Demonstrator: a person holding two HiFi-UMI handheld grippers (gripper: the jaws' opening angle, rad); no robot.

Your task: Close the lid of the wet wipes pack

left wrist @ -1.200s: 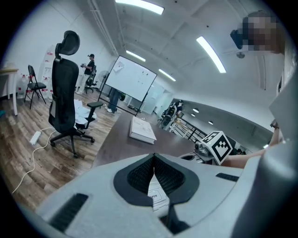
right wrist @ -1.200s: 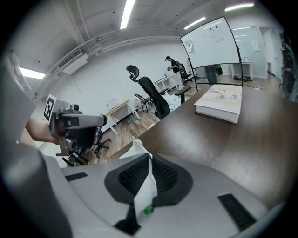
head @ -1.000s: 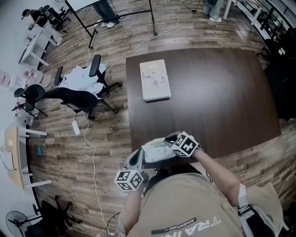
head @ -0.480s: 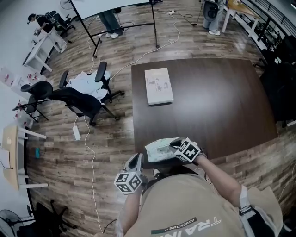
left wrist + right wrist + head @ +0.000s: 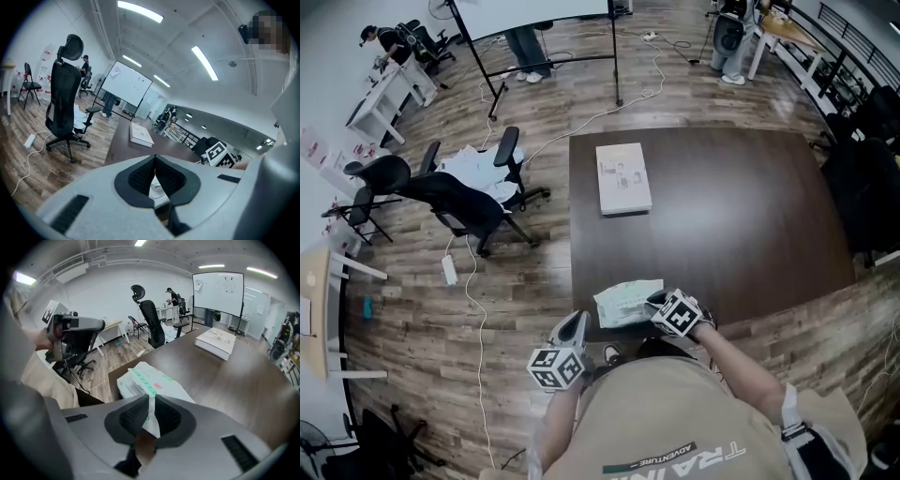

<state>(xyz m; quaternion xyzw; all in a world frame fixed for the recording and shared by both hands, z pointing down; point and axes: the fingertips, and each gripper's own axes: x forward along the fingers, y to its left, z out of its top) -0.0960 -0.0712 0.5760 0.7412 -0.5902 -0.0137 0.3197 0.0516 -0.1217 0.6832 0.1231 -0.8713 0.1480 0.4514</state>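
The wet wipes pack [image 5: 626,302] is white with green print and lies at the near left corner of the dark table [image 5: 722,216]. My right gripper [image 5: 653,301] is shut on the pack's near edge; in the right gripper view a white fold of the pack [image 5: 150,380] sits pinched between the pads of this gripper [image 5: 151,404]. My left gripper [image 5: 574,326] hangs off the table's near edge, left of the pack and not touching it. Its jaws [image 5: 154,164] meet with nothing between them, and part of the pack [image 5: 159,193] shows behind them. The lid is hidden from me.
A flat white box [image 5: 623,177] lies at the far left of the table. A black office chair [image 5: 450,197] and a cable [image 5: 473,300] are on the wooden floor to the left. My right gripper's marker cube [image 5: 219,154] shows in the left gripper view.
My left gripper has come off the pack and drawn back past the table's near edge. The right gripper keeps its hold on the pack.
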